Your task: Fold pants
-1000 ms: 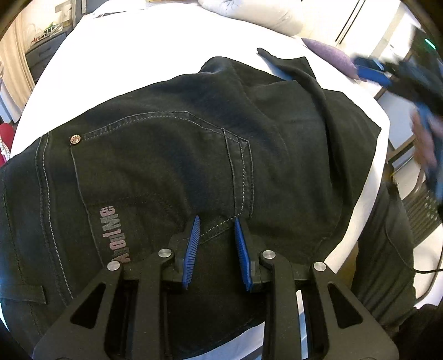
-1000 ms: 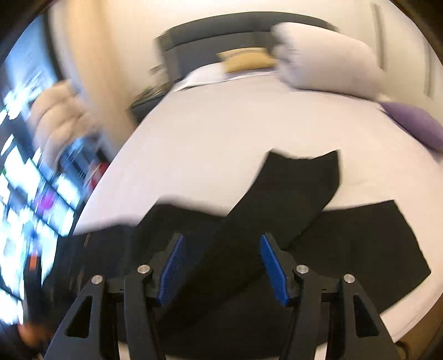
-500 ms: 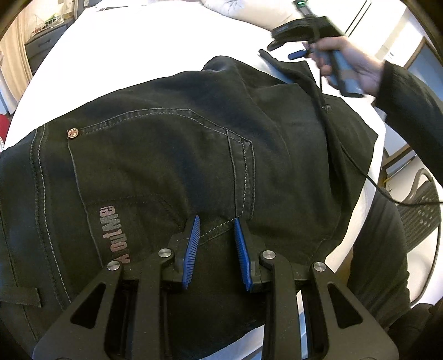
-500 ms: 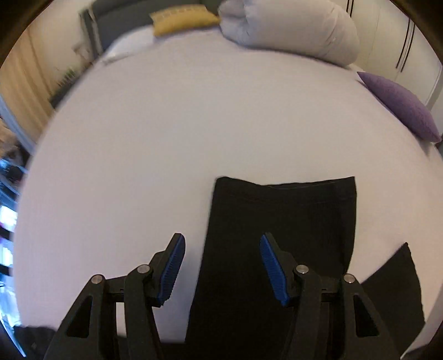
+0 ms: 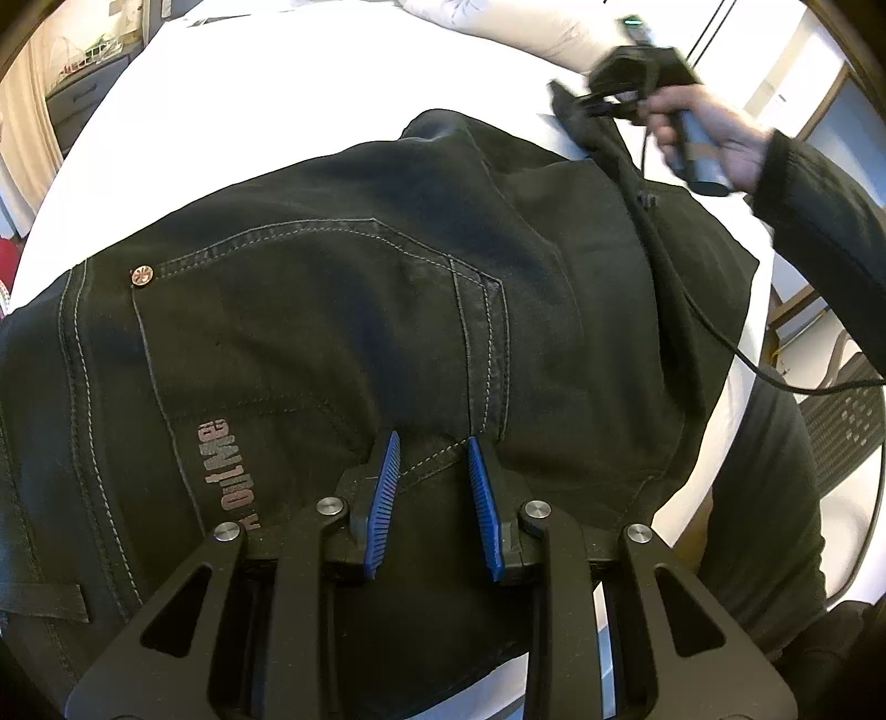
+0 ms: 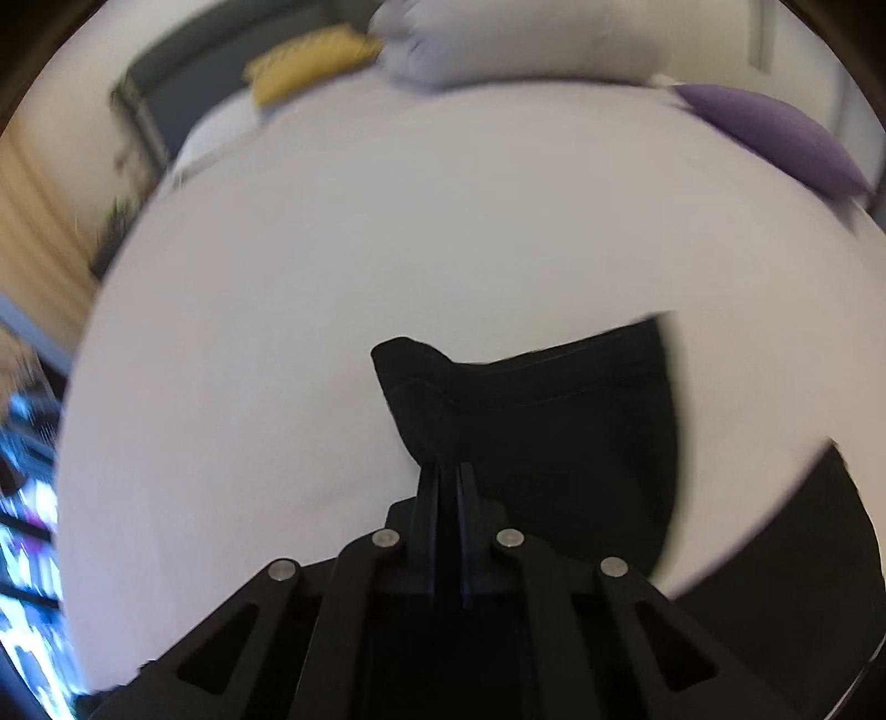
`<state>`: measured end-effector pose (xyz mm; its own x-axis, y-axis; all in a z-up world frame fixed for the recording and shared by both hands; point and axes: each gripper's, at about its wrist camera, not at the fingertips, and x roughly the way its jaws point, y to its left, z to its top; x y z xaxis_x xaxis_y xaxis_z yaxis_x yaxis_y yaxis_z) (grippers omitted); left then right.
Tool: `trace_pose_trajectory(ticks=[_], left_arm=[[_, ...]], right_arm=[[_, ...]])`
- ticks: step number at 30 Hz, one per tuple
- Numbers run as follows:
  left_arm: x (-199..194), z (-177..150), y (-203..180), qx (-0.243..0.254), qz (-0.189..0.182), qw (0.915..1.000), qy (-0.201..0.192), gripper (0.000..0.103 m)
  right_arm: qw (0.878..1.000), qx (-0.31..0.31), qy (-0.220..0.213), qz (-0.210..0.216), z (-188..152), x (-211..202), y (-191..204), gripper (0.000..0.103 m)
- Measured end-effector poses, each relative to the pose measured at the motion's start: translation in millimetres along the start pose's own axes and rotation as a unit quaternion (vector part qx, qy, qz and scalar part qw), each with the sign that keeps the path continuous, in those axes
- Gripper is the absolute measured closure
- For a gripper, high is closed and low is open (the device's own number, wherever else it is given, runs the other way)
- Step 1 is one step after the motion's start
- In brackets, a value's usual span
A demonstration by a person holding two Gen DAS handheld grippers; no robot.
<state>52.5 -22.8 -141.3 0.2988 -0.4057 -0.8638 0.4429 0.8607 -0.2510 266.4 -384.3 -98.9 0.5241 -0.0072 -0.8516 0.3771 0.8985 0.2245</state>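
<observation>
Black pants (image 5: 343, 310) lie spread on a white bed (image 5: 288, 94), back pocket and a grey logo facing up. My left gripper (image 5: 433, 443) is open, its blue pads just over the pocket's lower seam, holding nothing. My right gripper (image 6: 447, 471) is shut on the hem of a pant leg (image 6: 554, 421) and lifts its corner off the sheet. In the left wrist view the right gripper (image 5: 603, 105) sits at the far leg end, held by a hand.
White pillows (image 6: 526, 44), a yellow cushion (image 6: 310, 61) and a purple cushion (image 6: 775, 138) lie at the head of the bed. The bed's edge runs along the right (image 5: 742, 376), with a chair (image 5: 841, 432) and a trailing cable (image 5: 736, 354) beside it.
My right gripper swung in over the leg end and closed on the hem, raising its corner. My left gripper stayed open over the pocket.
</observation>
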Motion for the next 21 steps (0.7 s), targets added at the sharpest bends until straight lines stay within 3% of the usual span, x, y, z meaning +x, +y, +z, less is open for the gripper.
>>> trace_pose_trajectory(ticks=[3, 6, 10, 13, 16, 19, 21], left_arm=[[1.2, 0.4, -4.8, 0.005, 0.005, 1.0000, 0.001, 0.078], [2.9, 0.8, -9.2, 0.009, 0.009, 0.9999, 0.002, 0.078], [4.5, 1.6, -15.9, 0.014, 0.016, 0.9998, 0.003, 0.078], [6.9, 1.3, -21.7, 0.017, 0.023, 0.9996, 0.003, 0.078], [9.0, 0.6, -28.0, 0.020, 0.032, 0.9993, 0.005, 0.078], [10.5, 1.2, -34.4, 0.023, 0.041, 0.9989, 0.008, 0.078], [12.6, 1.5, -38.8, 0.024, 0.045, 0.9987, 0.010, 0.078]], right_arm=[[0.996, 0.063, -0.048, 0.039, -7.3, -43.5, -45.8, 0.097], [0.982, 0.144, -0.094, 0.076, -19.4, -80.6, -111.4, 0.097], [0.952, 0.259, -0.128, 0.103, -58.7, -98.8, -201.5, 0.097], [0.930, 0.337, -0.113, 0.098, -100.3, -90.8, -251.7, 0.096], [0.899, 0.401, -0.105, 0.140, -132.2, -75.0, -278.9, 0.095], [0.882, 0.413, -0.123, 0.190, -132.8, -72.1, -284.8, 0.069], [0.883, 0.402, -0.130, 0.203, -121.3, -73.4, -275.8, 0.039]])
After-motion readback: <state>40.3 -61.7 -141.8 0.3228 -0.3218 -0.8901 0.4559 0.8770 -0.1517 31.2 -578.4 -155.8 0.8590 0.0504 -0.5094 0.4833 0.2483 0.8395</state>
